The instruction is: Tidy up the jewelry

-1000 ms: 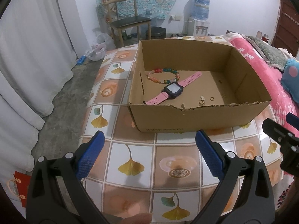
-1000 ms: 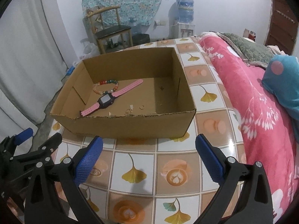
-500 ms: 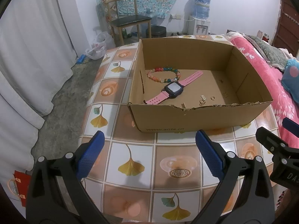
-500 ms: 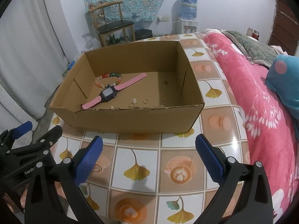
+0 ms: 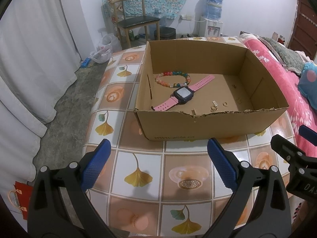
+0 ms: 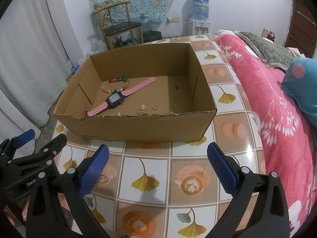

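Nearest us, our left gripper (image 5: 157, 159) hangs over the tiled surface (image 5: 136, 160) with its blue-padded fingers (image 5: 95, 163) spread wide and nothing between them; our right gripper (image 6: 157, 164) is the same, wide apart and empty, short of the cardboard box (image 6: 138, 128). Each tool shows at the edge of the other's view, side by side, both well clear of the box's torn front wall. Partial lettering on the tools: "GenR…" on the left one in the right view, "DAS…" on the right one in the left view; a faint web address on the box front, too blurred to read fully. Inside the box, close behind the front wall, lie small gold pieces: a ring (image 6: 154, 107), a charm with a tag (image 6: 141, 110), a clover-shaped bit (image 6: 174, 103). We judge these very light, hard and slippery, easy to flick away, best pinched from above with fingertips nearly shut. Behind them the pink watch (image 5: 183, 94) lies diagonally, strap flat; the strap looks soft and bendy, the case stiff, so we'd take it across the case. Further back, touching the strap, the beaded bracelet (image 5: 174, 78) probably stretches and rolls; grip across one side of the loop. Beyond the box: chair (image 5: 136, 22), water dispenser, bed to the right.
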`<move>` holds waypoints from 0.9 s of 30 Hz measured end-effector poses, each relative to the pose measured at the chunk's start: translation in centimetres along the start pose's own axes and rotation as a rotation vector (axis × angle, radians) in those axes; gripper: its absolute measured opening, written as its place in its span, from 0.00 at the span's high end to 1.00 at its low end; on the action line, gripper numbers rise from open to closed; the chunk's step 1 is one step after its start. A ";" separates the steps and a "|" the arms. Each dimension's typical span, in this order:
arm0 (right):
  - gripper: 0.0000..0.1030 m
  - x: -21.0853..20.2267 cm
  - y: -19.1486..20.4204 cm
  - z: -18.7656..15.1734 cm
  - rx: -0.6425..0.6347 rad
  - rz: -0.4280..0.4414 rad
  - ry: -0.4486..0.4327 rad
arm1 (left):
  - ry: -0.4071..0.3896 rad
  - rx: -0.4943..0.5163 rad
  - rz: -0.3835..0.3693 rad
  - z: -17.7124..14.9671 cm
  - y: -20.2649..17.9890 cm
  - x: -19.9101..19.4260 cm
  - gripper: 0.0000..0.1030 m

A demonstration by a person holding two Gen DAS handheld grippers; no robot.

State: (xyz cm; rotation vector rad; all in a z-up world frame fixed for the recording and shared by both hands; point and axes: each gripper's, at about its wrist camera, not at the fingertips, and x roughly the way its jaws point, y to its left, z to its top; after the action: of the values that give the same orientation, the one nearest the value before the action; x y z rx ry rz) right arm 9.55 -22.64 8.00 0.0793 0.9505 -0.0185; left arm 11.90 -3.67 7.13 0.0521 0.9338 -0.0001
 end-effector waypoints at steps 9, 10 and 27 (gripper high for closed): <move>0.06 0.0 -0.1 0.0 -0.002 0.001 0.000 | 0.000 -0.001 -0.002 -0.1 -0.2 0.0 0.08; 0.06 0.0 -0.1 0.0 -0.002 0.001 0.000 | 0.001 -0.001 -0.002 -0.1 -0.3 0.0 0.08; 0.06 -0.3 -0.1 0.0 -0.004 -0.001 -0.004 | 0.000 -0.003 -0.002 -0.1 -0.4 -0.1 0.08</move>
State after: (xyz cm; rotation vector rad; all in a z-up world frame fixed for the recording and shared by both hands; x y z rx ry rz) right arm 9.40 -22.77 8.21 0.0750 0.9462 -0.0173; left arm 11.77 -4.06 7.18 0.0483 0.9336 -0.0007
